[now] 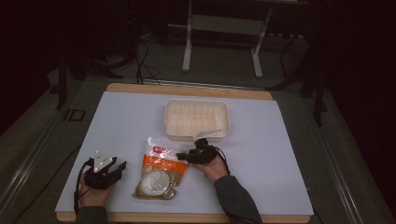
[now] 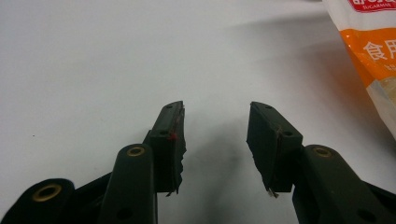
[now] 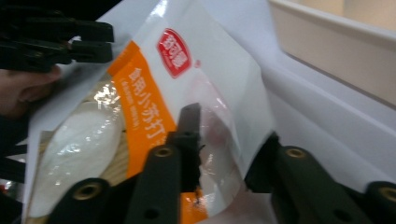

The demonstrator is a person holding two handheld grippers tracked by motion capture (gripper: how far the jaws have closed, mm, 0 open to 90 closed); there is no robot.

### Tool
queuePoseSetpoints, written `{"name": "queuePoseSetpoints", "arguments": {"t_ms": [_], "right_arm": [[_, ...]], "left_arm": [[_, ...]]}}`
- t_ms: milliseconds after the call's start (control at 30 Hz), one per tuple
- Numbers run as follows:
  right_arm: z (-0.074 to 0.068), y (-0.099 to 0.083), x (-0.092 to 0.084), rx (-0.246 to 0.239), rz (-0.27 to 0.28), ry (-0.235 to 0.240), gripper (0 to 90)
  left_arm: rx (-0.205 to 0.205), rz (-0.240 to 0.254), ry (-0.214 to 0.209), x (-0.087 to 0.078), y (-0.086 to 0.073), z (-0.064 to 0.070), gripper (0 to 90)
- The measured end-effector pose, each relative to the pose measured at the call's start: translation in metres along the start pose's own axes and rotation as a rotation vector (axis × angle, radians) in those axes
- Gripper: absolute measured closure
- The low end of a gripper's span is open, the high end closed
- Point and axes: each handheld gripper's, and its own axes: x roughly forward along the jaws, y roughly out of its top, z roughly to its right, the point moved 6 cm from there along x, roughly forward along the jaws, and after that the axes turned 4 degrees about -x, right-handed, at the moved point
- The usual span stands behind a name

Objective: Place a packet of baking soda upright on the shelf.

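Note:
A white and orange bag (image 1: 159, 172) with white round contents lies on the white tabletop (image 1: 280, 163) near its front edge. My right gripper (image 1: 181, 156) reaches in from the right at the bag's upper right edge. In the right gripper view the bag (image 3: 140, 93) curls between the jaws, one pad on its printed face and the other behind its edge, so the right gripper (image 3: 229, 126) is shut on it. My left gripper (image 1: 120, 168) rests to the left of the bag. It stands open (image 2: 215, 109) over bare table, with the bag (image 2: 373, 56) off to its right.
A shallow beige tray (image 1: 166, 116) sits just beyond the bag, mid-table, and its wall (image 3: 327, 42) rises close to the right gripper. The left gripper (image 3: 56, 42) and its hand lie on the bag's far side. A metal stand (image 1: 187, 46) is on the floor behind the table.

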Motion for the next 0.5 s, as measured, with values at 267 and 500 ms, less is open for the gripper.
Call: {"name": "queuePoseSetpoints", "arguments": {"t_ms": [267, 500], "right_arm": [[-0.005, 0.0, -0.005, -0.025, 0.006, -0.005, 89.8], [-0.011, 0.003, -0.012, -0.049, 0.008, -0.015, 90.0]], "left_arm": [[0.001, -0.001, 0.001, 0.0, 0.0, 0.0, 56.1], [0.001, 0.0, 0.0, 0.0, 0.0, 0.0, 56.1]]}}
